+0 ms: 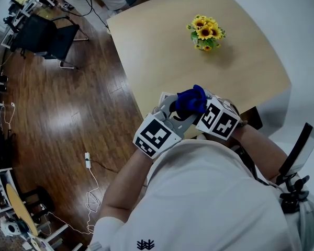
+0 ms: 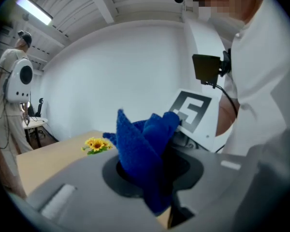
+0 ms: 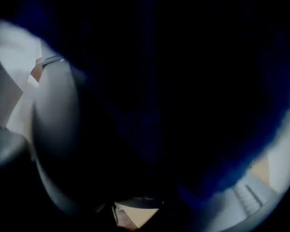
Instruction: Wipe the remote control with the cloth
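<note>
The blue cloth (image 1: pixel 191 99) is bunched between my two grippers, held close to my chest over the near edge of the wooden table (image 1: pixel 162 51). In the left gripper view the cloth (image 2: pixel 142 149) stands up out of the round gap between the grey jaws, and my left gripper (image 2: pixel 152 190) is shut on it. My right gripper (image 1: pixel 201 109) presses in from the right, its marker cube (image 2: pixel 191 112) just behind the cloth. Dark blue cloth (image 3: pixel 193 81) smothers the right gripper view, hiding those jaws. I cannot make out the remote control in any view.
A small pot of sunflowers (image 1: pixel 205 33) stands toward the far side of the table. A black chair (image 1: pixel 47 38) and cables (image 1: pixel 89 163) are on the wooden floor to the left. Another person (image 2: pixel 12 81) stands far off by a desk.
</note>
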Demonstrator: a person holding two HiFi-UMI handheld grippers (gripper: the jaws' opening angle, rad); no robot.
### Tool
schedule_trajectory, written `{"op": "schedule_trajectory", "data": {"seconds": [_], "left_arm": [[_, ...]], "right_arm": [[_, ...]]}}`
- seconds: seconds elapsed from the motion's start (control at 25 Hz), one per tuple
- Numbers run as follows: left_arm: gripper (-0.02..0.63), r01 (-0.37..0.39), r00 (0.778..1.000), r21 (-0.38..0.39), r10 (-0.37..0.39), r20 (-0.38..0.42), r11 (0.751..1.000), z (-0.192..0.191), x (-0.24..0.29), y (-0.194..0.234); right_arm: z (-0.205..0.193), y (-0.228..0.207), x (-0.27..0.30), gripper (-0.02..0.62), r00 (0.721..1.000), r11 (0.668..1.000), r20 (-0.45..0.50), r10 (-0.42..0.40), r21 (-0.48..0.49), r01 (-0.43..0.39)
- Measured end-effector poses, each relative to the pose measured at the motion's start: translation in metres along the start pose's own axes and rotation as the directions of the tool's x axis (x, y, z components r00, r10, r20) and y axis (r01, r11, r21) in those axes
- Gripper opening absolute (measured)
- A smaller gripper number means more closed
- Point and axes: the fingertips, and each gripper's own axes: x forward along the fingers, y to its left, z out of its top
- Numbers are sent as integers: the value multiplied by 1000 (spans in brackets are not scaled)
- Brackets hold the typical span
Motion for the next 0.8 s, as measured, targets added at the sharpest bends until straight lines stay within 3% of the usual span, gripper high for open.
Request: {"op": "schedule_trajectory", "data": {"seconds": [0.2, 0.48, 0.8], "left_arm": [[109, 4, 999, 8, -4, -44, 1000, -17, -4, 6], [109, -86, 991, 33, 89, -99, 996, -37, -32, 42], [109, -221, 969, -32, 216, -120, 975, -52, -74, 88]], "right_arm": [[-3, 1, 1, 259, 1000, 1000, 3, -14, 7, 14], [-11, 3, 0, 259, 1000, 999, -11, -20, 44, 21], [-27, -15, 0, 259, 997, 989, -17, -80, 127, 81]]}}
